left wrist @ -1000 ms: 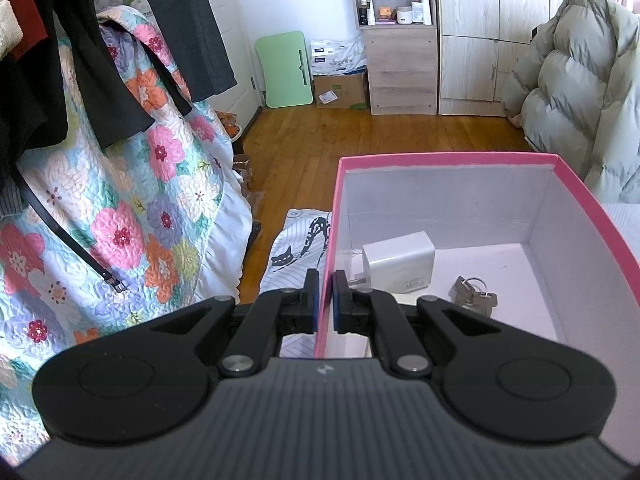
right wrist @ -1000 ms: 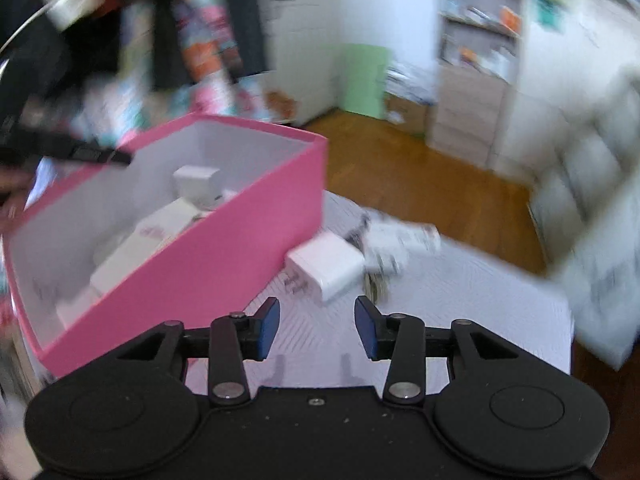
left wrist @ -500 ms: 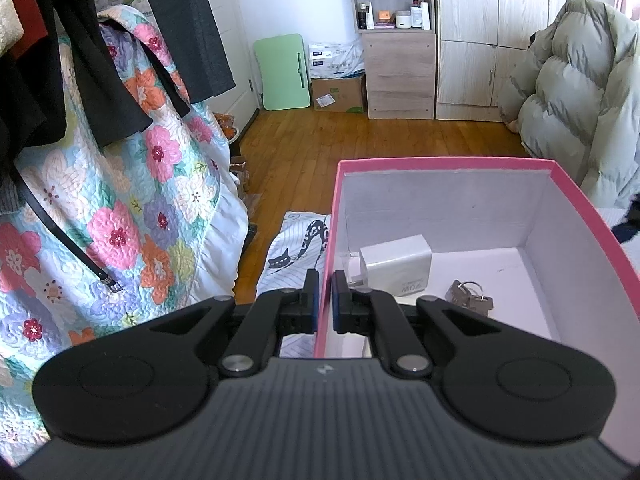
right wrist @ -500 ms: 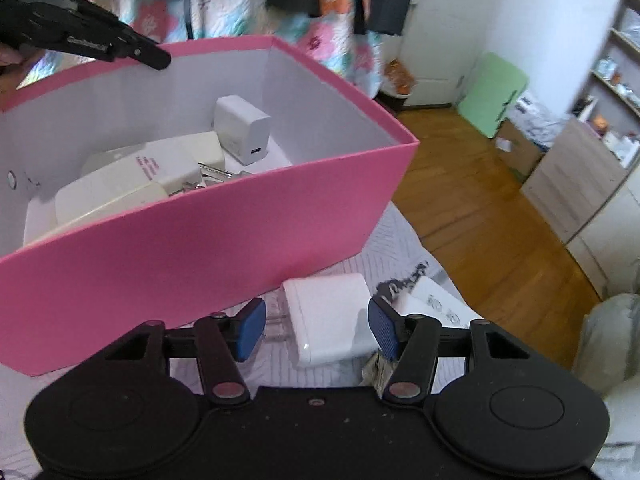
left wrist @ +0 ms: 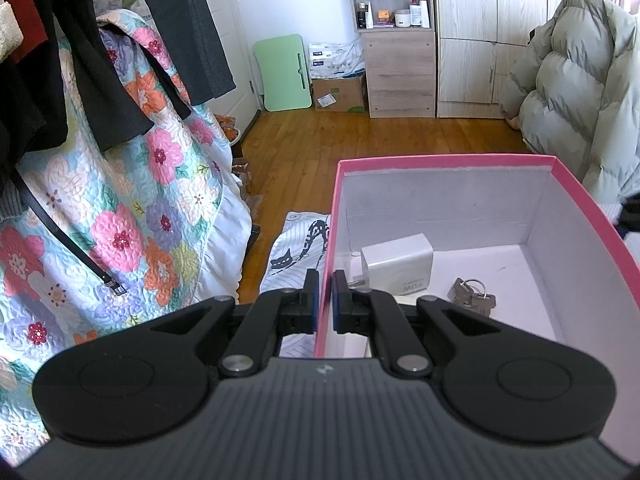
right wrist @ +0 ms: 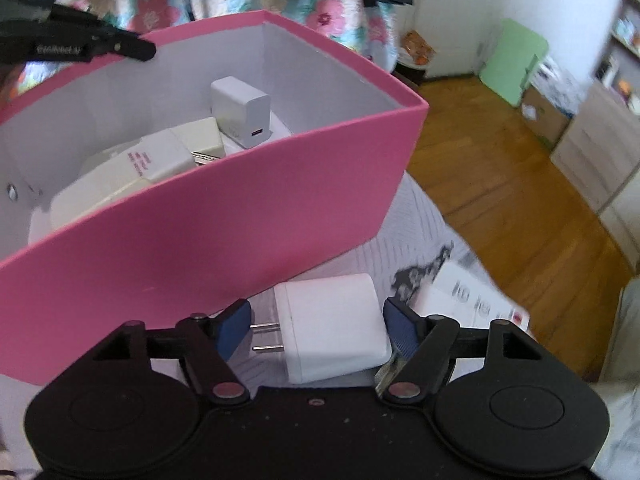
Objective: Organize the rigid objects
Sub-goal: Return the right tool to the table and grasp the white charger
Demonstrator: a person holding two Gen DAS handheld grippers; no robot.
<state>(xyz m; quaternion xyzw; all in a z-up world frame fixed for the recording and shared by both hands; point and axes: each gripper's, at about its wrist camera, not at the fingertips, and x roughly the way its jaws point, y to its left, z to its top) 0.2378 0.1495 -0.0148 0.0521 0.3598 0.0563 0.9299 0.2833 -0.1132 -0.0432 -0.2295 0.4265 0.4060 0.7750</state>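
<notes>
Your left gripper (left wrist: 326, 298) pinches the side wall of the pink box (left wrist: 444, 158), with 1 finger outside and 1 inside. Your right gripper (right wrist: 314, 330) is low over the white cloth (right wrist: 404, 248), just beside the box, and its jaws are opening. A white plug charger (right wrist: 334, 338) lies on the cloth between the 2 blue pads (right wrist: 232, 326). Its 2 metal prongs point at the pad on the left side of the right wrist view. You can't tell if the other pad touches it. A white paper card (right wrist: 476, 304) lies on the cloth close by.

Inside the box you have a white charger block (left wrist: 398, 264) near the wall you hold, and a bunch of keys (left wrist: 470, 296) right next to it. The right wrist view also shows 1 bigger cream adapter (right wrist: 132, 172) in the box. A flower quilt (left wrist: 120, 216) hangs to the left of the box.
</notes>
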